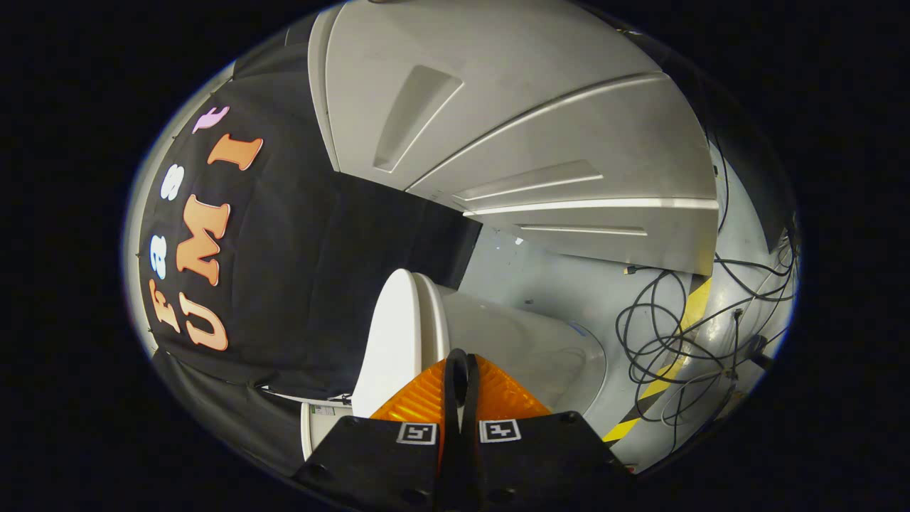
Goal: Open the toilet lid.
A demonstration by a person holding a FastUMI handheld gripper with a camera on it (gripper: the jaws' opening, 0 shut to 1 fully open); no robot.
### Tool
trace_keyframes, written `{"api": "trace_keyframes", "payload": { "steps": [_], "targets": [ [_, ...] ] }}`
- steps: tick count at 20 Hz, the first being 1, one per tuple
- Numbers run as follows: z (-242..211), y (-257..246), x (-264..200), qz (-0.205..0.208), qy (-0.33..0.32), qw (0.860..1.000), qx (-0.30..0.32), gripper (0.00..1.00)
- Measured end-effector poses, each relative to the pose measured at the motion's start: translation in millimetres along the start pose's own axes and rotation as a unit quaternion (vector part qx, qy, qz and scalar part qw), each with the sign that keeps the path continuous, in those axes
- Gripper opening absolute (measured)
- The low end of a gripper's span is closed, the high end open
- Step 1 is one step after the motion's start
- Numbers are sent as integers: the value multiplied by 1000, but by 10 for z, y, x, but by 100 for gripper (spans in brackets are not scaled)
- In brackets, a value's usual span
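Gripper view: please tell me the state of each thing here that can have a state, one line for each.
Gripper: fingers together, nothing between them that I can see.
Toilet lid: raised, standing on edge just ahead of the fingertips.
Toilet bowl: uncovered, beside the lid; its inside is hidden.
Cables: loose and tangled on the floor, beyond the toilet.

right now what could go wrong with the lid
1. The tool has its orange fingers closed together with nothing clamped, tips near the edge of the white plastic toilet lid; the lid could slip off and drop.
2. Loose black cables lie on the grey floor beside the toilet, a tripping risk.
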State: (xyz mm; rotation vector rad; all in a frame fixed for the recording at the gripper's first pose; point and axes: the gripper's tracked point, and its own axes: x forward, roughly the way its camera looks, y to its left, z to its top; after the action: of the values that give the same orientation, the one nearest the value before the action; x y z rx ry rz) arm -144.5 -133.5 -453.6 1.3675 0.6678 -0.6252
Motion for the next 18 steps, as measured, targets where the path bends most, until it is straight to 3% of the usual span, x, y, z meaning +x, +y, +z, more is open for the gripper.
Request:
{"api": "trace_keyframes", "payload": {
  "steps": [6,13,18],
  "targets": [
    [-5,14,7,-14,6,1000,21,8],
    [34,90,-70,-3,-5,998,-58,8],
    [291,395,-49,-14,-76,991,-110,8]
  ]
}}
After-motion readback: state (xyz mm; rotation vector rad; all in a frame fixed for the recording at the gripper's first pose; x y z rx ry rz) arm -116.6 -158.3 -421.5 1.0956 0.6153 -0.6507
